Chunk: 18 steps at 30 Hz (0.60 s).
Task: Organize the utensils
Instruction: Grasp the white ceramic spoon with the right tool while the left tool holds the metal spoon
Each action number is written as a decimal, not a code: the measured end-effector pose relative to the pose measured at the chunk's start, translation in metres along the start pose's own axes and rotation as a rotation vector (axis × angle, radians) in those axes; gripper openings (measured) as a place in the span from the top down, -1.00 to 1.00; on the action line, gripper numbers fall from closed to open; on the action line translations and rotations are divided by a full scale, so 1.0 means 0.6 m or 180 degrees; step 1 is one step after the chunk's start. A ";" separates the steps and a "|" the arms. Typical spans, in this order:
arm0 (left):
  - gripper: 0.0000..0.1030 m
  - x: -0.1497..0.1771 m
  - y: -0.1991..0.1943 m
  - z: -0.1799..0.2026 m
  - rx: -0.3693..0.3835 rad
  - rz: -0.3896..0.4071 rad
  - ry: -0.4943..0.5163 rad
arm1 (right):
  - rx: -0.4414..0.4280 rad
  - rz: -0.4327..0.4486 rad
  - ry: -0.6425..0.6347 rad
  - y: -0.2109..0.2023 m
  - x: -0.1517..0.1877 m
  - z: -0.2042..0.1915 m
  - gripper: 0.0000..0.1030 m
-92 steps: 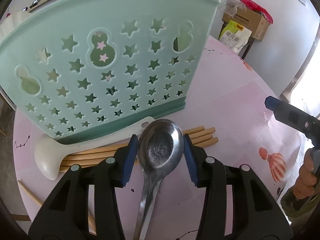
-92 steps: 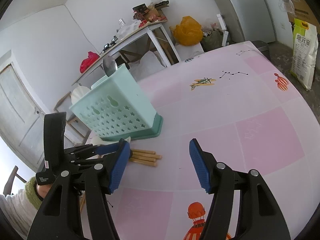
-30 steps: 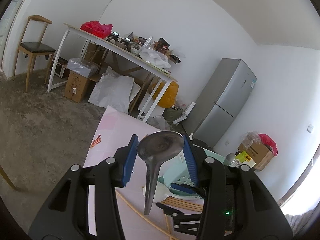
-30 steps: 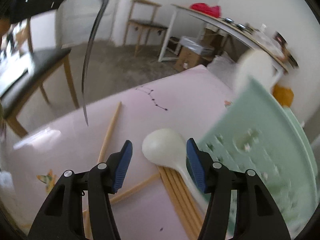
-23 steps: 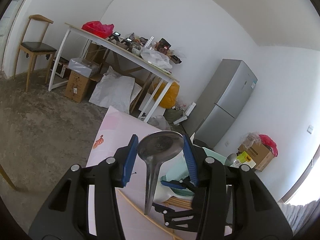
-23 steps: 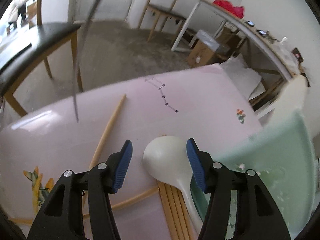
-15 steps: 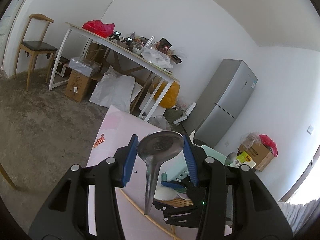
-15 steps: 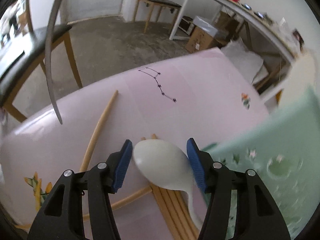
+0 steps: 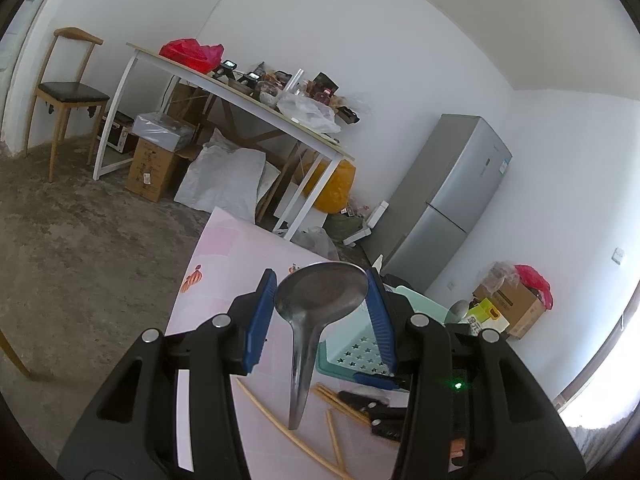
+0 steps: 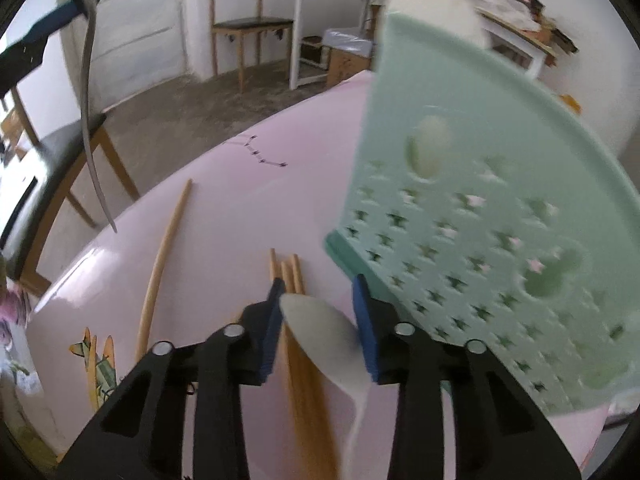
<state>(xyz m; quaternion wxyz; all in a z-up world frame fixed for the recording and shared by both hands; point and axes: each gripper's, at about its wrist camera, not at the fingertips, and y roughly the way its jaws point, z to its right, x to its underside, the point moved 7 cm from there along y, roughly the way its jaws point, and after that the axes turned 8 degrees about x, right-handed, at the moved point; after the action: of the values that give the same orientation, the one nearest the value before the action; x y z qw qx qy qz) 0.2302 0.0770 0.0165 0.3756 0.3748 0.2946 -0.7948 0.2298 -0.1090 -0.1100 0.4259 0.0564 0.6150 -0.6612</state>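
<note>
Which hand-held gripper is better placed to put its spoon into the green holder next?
Probably the right hand-held gripper. Its jaws have just been closing around the white spoon, right beside the green holder. The left hand-held gripper holds the metal spoon raised, farther away.

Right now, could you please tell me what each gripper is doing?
Left gripper: shut on the metal spoon.
Right gripper: just been closing, now shut on the white spoon.
</note>
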 end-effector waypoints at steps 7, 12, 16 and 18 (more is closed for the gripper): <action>0.17 0.006 0.004 0.005 0.0004 -0.0025 0.0016 | 0.0114 0.0098 0.0305 -0.023 0.007 0.056 0.73; 0.17 0.011 0.009 0.013 0.0013 -0.0049 0.0015 | 0.0254 0.0165 0.0532 -0.039 0.023 0.086 0.76; 0.17 0.011 0.011 0.018 0.0014 -0.0061 0.0025 | 0.0337 0.0174 0.0692 -0.050 0.041 0.106 0.76; 0.17 0.012 0.014 0.022 0.0022 -0.0072 0.0026 | 0.0360 0.0144 0.0769 -0.049 0.047 0.111 0.76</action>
<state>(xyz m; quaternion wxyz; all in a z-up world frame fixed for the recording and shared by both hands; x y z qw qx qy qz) 0.2289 0.0601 0.0160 0.3642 0.3760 0.2976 -0.7984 0.2234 -0.1837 -0.0888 0.3597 0.1733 0.6221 -0.6735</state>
